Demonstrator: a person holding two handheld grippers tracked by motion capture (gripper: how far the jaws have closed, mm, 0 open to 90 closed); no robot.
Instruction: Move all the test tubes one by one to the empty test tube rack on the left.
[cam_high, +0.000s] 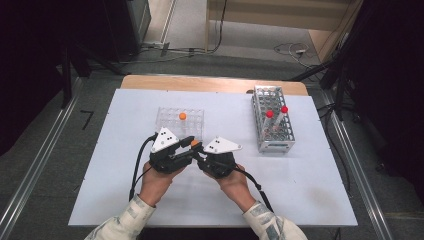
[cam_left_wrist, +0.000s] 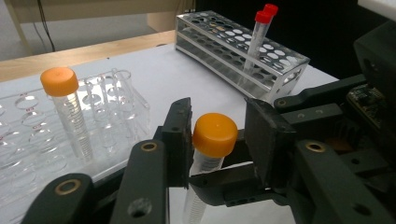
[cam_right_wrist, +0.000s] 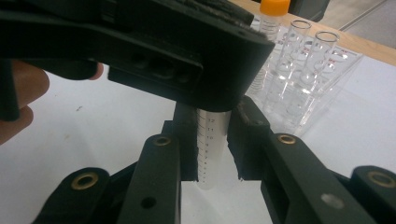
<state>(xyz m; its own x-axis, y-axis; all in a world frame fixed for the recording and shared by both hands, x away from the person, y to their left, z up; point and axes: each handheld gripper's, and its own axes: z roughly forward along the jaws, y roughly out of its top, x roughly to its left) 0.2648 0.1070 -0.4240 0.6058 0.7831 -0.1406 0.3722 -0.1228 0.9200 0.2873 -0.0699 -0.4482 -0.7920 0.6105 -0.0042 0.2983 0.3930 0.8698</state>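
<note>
Just ahead of the clear rack (cam_high: 181, 121), right tongs (cam_right_wrist: 212, 140) clamp the tube (cam_right_wrist: 211, 149) mid-body; left tongs (cam_left_wrist: 215, 140) bracket its orange cap (cam_left_wrist: 215, 134), w/ a gap one side. Light, slick plastic — grip cap squarely.

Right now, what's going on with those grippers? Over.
Right gripper shut on orange-capped tube. Left gripper around its cap, one pad touching. Clear rack just behind.

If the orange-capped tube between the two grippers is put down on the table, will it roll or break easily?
The orange-capped tube is round and slim, so lying flat it would probably roll. It looks like clear plastic with printed marks, likely light and not very fragile. Its smooth wall may slip in the right gripper.
</note>
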